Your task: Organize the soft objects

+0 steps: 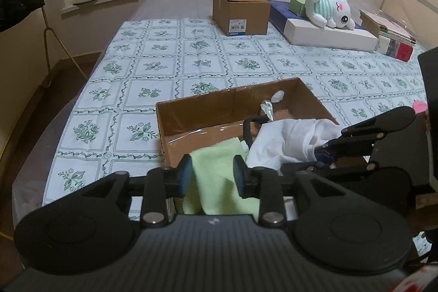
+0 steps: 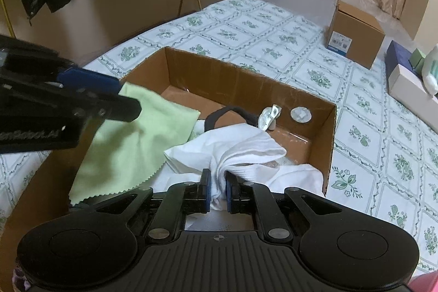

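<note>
White cloth (image 2: 241, 152) bunched in open cardboard box (image 2: 246, 78), pinched tight between right gripper (image 2: 218, 193) pads at 6 o'clock. Green cloth (image 2: 128, 138) draped over box's near-left wall, around 9 o'clock of white one. Left gripper (image 1: 212, 174) jaws partly apart, green cloth loose between, pads not pressing it. Black strap (image 2: 227, 111) behind.

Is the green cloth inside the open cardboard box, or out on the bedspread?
Inside: the green cloth drapes over the near wall of the cardboard box, beside the white cloth.
</note>
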A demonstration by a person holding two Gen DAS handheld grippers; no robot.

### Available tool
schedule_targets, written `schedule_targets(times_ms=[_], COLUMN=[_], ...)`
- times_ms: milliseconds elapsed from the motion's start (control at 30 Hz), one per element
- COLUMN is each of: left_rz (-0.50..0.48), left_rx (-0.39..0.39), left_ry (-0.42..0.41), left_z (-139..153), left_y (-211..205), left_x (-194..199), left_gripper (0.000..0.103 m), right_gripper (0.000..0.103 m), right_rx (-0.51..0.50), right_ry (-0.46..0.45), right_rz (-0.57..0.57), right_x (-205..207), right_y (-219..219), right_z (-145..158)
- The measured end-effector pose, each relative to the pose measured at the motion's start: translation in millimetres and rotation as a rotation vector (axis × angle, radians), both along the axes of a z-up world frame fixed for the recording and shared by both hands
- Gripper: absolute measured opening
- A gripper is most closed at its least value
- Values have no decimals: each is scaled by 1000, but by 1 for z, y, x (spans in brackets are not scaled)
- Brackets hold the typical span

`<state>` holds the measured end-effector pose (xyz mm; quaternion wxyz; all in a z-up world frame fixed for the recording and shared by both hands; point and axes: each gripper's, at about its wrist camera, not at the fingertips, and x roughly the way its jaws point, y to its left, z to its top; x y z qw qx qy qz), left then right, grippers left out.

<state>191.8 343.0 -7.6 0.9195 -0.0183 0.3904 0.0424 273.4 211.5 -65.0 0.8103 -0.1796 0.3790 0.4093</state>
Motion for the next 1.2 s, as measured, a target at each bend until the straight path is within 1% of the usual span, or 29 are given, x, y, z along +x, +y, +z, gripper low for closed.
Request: schedule_targets(times_ms=[67, 133, 167, 200, 267, 333, 433, 467, 533, 667, 733, 833, 1000, 1100, 1200], left_rz=[8, 16, 22, 26, 31, 37, 45, 51, 67, 97, 112, 128, 161, 187, 208], left_rx=[0, -2, -5, -8, -10, -7, -6, -6, -5, -21, -23, -25, -39, -28, -19], left_ry=[-9, -13, -17, -19, -21, -26, -36, -40, -55, -72, -79, -101, -128, -154, -167], left_z=[3, 7, 8, 10, 14, 18, 24, 26, 31, 36, 37, 39, 43, 45, 45], left_y=[-1, -2, -3, -4, -6, -9, -14, -15, -17, -22, -26, -31, -44, -59, -76], left_x=[-5, -11, -15, -18, -24, -31, -42, -46, -56, -74, -85, -103, -134, -155, -176], left_gripper=[34, 39, 41, 44, 48, 56, 60, 62, 69, 76, 83, 90, 97, 100, 102], right_gripper=[9, 13, 22, 33, 44, 45, 48, 51, 54, 61, 63, 68, 77, 79, 80], right_rx=[15, 32, 40, 49, 62, 75, 88, 91, 100, 125, 137, 165, 218, 255, 277], right_ry=[-8, -15, -21, -27, -42, -52, -70, -76, -89, -101, -116, -118, -96, -69, -41], right_rz=[3, 8, 8, 10, 14, 22, 34, 37, 37, 37, 40, 27, -7, -31, -55], right_x=[-4, -9, -12, -16, -24, -34, -50, -55, -65, -86, -98, -113, -138, -152, -162], right_y=[-4, -8, -10, -12, -18, -24, -34, -38, -46, -64, -74, -93, -126, -147, -166], right_z=[6, 13, 17, 22, 30, 39, 51, 54, 61, 74, 79, 85, 91, 91, 91])
